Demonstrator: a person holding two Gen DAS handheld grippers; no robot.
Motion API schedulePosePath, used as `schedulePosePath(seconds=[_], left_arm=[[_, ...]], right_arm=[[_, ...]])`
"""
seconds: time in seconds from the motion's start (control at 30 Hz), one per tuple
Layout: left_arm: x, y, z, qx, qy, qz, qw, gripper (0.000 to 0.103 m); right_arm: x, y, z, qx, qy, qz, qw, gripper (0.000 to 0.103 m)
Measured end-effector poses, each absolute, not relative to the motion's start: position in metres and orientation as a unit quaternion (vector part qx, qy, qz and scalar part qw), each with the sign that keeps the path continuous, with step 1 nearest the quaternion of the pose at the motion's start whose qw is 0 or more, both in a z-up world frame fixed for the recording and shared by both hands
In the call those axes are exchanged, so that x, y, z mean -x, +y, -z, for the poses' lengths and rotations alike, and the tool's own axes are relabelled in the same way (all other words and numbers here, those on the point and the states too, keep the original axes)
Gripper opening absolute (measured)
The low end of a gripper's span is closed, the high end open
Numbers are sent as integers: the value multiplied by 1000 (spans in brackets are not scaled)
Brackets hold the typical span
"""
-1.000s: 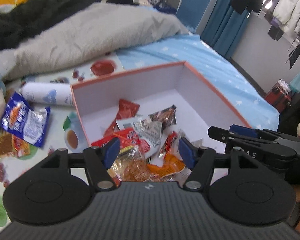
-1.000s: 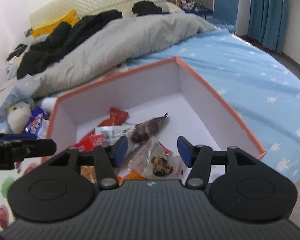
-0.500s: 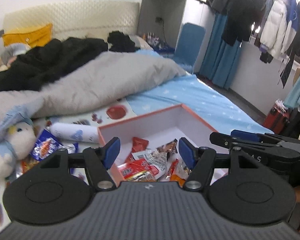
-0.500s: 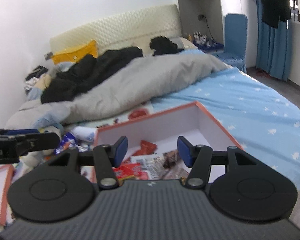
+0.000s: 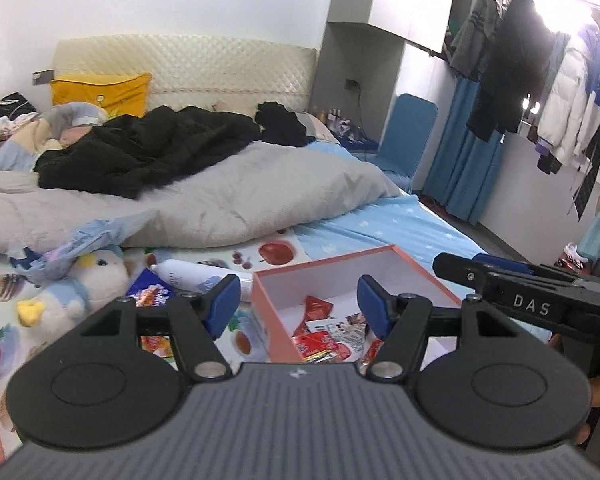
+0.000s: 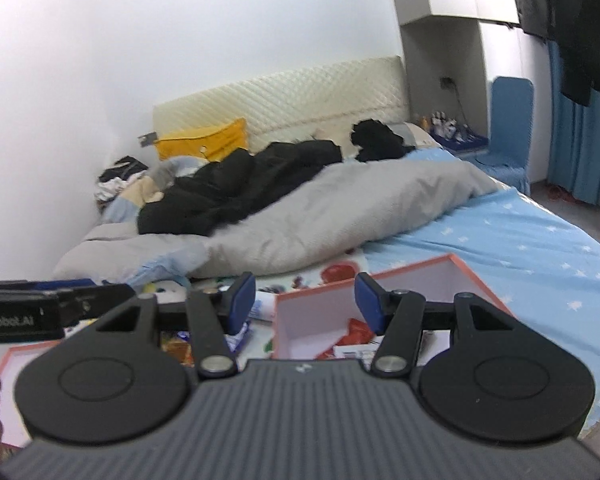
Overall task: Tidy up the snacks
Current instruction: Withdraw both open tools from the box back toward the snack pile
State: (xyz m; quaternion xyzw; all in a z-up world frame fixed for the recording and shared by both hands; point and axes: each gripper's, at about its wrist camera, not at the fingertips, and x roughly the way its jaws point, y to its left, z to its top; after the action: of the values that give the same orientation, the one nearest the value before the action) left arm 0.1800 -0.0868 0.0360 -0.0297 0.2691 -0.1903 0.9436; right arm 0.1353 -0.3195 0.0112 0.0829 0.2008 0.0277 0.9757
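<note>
Snack packets [image 5: 327, 340] heaped in orange box [image 5: 278, 320] on bed: light, crinkly, slippery, best pinched at sealed edge. Left gripper [image 5: 296, 306], right gripper [image 6: 305, 300]: jaws parted, holding nothing.

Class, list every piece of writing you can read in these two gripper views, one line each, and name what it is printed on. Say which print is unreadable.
"DAS": on the right gripper, the black bar seen in the left wrist view.
"nRobot.AI": on the left gripper, seen in the right wrist view; its start is cut off by the frame edge.
Print on the snack packets in the box: too small to read.
Print on the white bottle: too blurred to read.
</note>
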Motion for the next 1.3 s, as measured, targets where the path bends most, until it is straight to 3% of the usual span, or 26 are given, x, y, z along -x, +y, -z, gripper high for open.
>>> schedulePosePath(seconds=[0.33, 0.77, 1.3], left_arm=[[-147, -29, -15, 36, 280, 161, 946, 70], [-111, 29, 80, 82, 343, 122, 928, 70], [-173, 50, 194, 112, 412, 113, 897, 70]], right_arm=[[-117, -266, -1, -77, 199, -74, 974, 57], [-113, -218, 63, -58, 261, -132, 955, 57], [-171, -172, 148, -25, 329, -126, 935, 57]])
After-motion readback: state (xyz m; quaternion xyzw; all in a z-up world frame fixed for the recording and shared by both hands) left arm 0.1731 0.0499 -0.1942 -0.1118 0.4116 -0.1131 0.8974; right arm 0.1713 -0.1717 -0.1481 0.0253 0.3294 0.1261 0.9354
